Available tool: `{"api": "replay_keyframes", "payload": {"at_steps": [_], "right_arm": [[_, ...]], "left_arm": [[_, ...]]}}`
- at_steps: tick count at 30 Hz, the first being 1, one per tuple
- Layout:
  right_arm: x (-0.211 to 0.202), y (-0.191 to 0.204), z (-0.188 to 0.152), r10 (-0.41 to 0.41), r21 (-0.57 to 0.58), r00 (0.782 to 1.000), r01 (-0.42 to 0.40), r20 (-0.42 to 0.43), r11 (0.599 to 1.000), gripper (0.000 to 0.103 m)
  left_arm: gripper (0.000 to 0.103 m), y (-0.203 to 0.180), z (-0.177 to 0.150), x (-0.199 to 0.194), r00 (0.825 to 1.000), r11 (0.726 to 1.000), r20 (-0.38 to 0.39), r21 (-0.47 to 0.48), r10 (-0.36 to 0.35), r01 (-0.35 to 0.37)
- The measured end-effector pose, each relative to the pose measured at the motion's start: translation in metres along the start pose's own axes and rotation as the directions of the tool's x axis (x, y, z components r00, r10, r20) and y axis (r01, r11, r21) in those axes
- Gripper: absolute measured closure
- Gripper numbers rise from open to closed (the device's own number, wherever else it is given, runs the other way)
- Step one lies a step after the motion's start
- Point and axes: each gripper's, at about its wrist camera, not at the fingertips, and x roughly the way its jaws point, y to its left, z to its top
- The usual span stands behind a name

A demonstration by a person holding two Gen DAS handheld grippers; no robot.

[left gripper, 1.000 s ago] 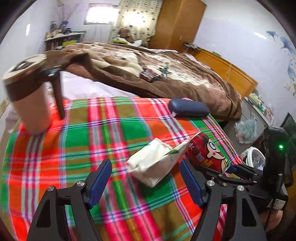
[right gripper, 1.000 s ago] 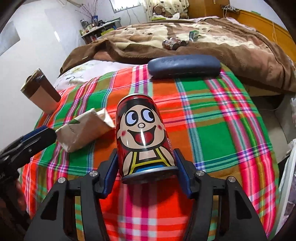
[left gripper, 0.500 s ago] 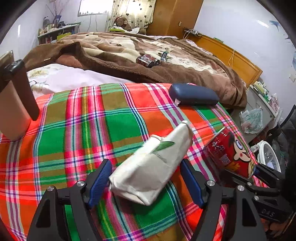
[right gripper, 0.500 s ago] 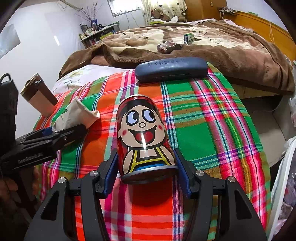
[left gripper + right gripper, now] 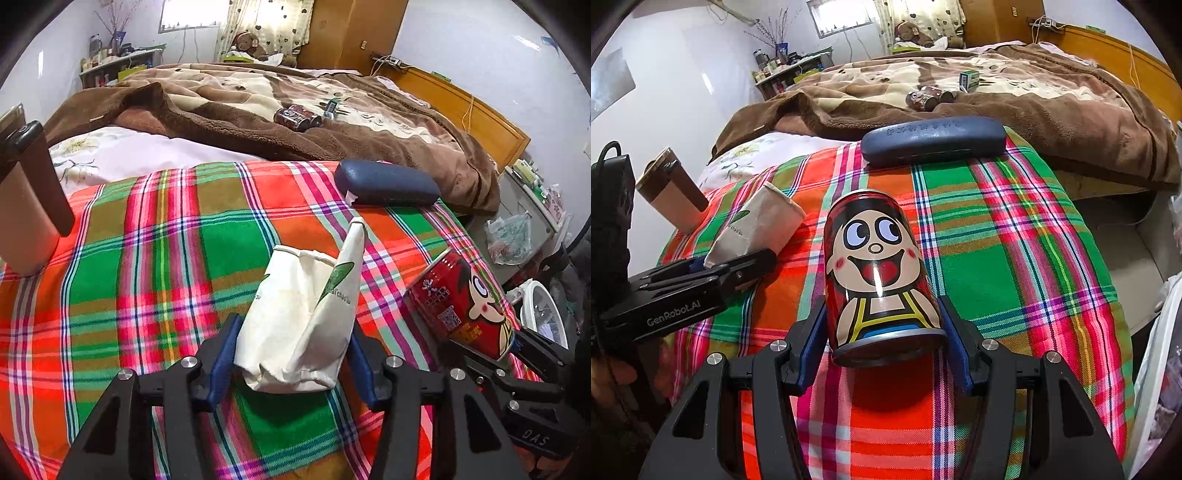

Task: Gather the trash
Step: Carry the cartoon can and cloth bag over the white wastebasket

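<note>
My left gripper is shut on a crumpled white paper bag with a green leaf print, over the plaid blanket. The bag also shows in the right wrist view, pinched by the left gripper. My right gripper is shut on a red cartoon-face drink can, held above the blanket. The can also shows at the right of the left wrist view. Two more cans and a small box lie on the brown blanket farther back.
A dark blue glasses case lies at the plaid blanket's far edge. A brown-and-beige cup stands at the left. A white bin and a plastic bag sit on the floor right of the bed.
My left gripper moved forward around the paper bag and closed on it; the bag now stands more upright. The right gripper keeps holding the can, shifted slightly.
</note>
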Motion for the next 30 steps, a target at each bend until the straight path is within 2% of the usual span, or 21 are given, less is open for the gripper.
{"api": "replay_keyframes", "payload": {"at_steps": [16,25,30], "right_arm": [[-0.024,-0.005,-0.008,0.015,0.018,0.999,-0.015,0.032,1.0,0.047],[-0.055,-0.018,-0.02,0.049,0.03,0.996,-0.052,0.075,0.998,0.048],[-0.074,-0.027,-0.028,0.07,0.041,0.991,-0.075,0.11,0.996,0.048]], "left_arm": [[0.053,-0.026,-0.026,-0.051,0.998,0.999,0.069,-0.046,0.003,0.0],[0.053,-0.049,-0.048,-0.082,0.995,0.997,0.096,-0.081,0.0,0.008],[0.053,-0.068,-0.059,-0.099,0.993,0.997,0.115,-0.071,0.01,-0.002]]}}
